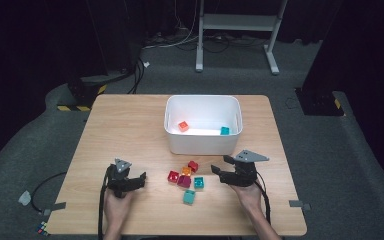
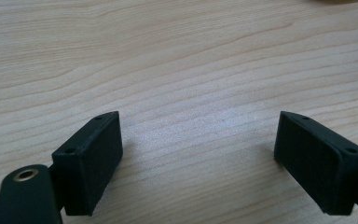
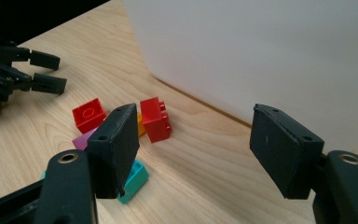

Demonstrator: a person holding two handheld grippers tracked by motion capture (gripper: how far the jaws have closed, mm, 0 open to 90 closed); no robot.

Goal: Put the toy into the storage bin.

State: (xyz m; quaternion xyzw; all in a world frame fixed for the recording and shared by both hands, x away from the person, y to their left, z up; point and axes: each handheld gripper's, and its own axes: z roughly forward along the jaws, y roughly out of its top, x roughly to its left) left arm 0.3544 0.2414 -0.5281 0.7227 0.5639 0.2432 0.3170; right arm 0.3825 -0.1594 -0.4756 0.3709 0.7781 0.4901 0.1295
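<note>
High view: your right gripper (image 1: 217, 173) sits low over the table (image 1: 130, 125), just right of the loose bricks (image 1: 186, 180), jaws spread wide with nothing between them. Those bricks lie in a small cluster just near of the white bin (image 1: 202, 142), between your two hands. Your left gripper (image 1: 141, 179) rests at the left, jaws released too, with bare wood between them in the left gripper view. Inside the bin lie an orange brick (image 1: 183, 126) and a teal brick (image 1: 224, 130), well apart.
</note>
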